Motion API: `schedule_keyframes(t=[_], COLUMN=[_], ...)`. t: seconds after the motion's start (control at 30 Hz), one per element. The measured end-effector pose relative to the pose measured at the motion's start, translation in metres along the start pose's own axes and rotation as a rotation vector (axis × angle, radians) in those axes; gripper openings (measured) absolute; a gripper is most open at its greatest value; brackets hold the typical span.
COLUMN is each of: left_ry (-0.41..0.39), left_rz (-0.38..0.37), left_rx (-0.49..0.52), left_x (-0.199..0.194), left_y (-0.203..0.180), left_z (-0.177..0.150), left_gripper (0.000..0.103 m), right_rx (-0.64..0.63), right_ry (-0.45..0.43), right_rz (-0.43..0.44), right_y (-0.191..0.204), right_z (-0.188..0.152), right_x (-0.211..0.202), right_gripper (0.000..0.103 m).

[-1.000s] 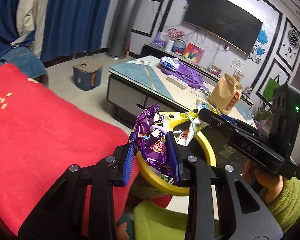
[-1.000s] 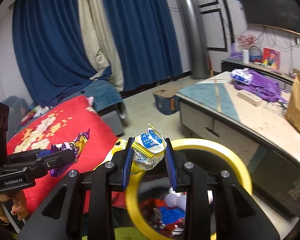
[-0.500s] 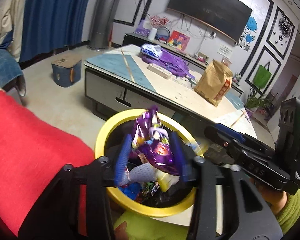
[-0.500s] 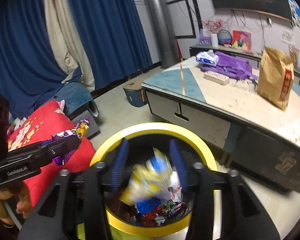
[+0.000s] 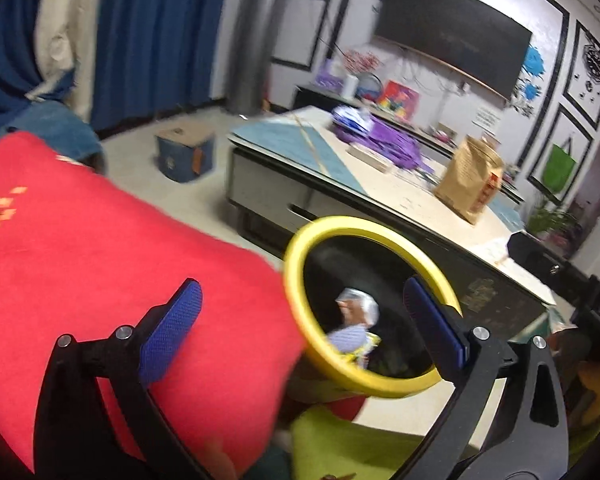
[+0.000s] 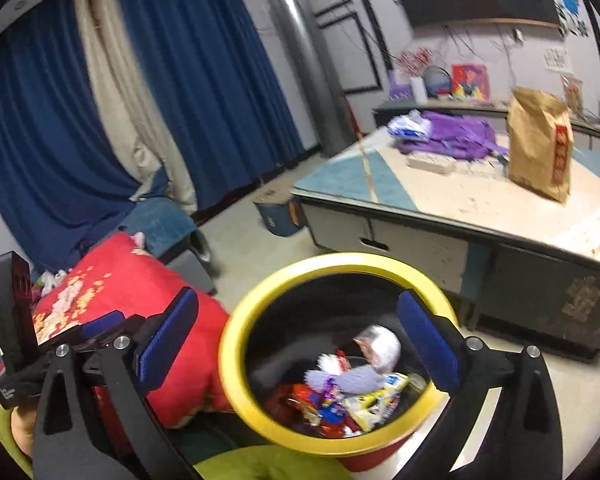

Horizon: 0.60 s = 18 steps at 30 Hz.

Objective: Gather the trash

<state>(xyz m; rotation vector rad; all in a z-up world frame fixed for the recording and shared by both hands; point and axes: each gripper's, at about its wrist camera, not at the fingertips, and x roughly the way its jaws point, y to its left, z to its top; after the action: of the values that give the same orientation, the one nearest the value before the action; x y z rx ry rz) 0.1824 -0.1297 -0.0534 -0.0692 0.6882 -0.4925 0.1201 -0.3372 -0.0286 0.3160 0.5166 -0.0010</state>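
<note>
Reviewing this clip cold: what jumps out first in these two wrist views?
The yellow-rimmed bin low in the middle, with bright wrappers piled inside. The right gripper over it is opening, nothing between its blue pads. A red blanket fills the left, beside the bin.

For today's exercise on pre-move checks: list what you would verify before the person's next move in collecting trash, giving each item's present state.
1. Left gripper empty, jaws opening: ok.
2. Right gripper empty, jaws opening: ok.
3. Crumpled wrappers lie inside the round yellow-rimmed trash bin: ok.
4. Bin upright, mouth unobstructed: ok.
5. Red patterned blanket free of trash: cannot tell, only partly visible.
6. Brown paper bag on the low table counts as trash: cannot tell.
</note>
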Motion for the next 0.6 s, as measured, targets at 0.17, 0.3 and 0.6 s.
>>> schedule_keyframes(t=[0.17, 0.3, 0.6], left_ry=[-0.065, -0.118, -0.254], left_rz=[0.070, 0.134, 0.242], left_rx=[-0.024, -0.062, -0.056], left_x=[-0.039, -0.074, -0.137], left_y=[0.025, 0.041, 0.048], left_z=[-0.014, -0.026, -0.045], left_gripper=[0.092, 0.092, 0.092], right_rx=[-0.101, -0.172, -0.274], right_ry=[-0.069, -0.134, -0.302], right_rz=[0.084, 0.086, 0.043], right_y=[0.046, 0.076, 0.116], right_z=[-0.014, -0.029, -0.060], right_x=[-0.013, -0.029, -0.061], right_gripper=[0.097, 0.097, 0.097])
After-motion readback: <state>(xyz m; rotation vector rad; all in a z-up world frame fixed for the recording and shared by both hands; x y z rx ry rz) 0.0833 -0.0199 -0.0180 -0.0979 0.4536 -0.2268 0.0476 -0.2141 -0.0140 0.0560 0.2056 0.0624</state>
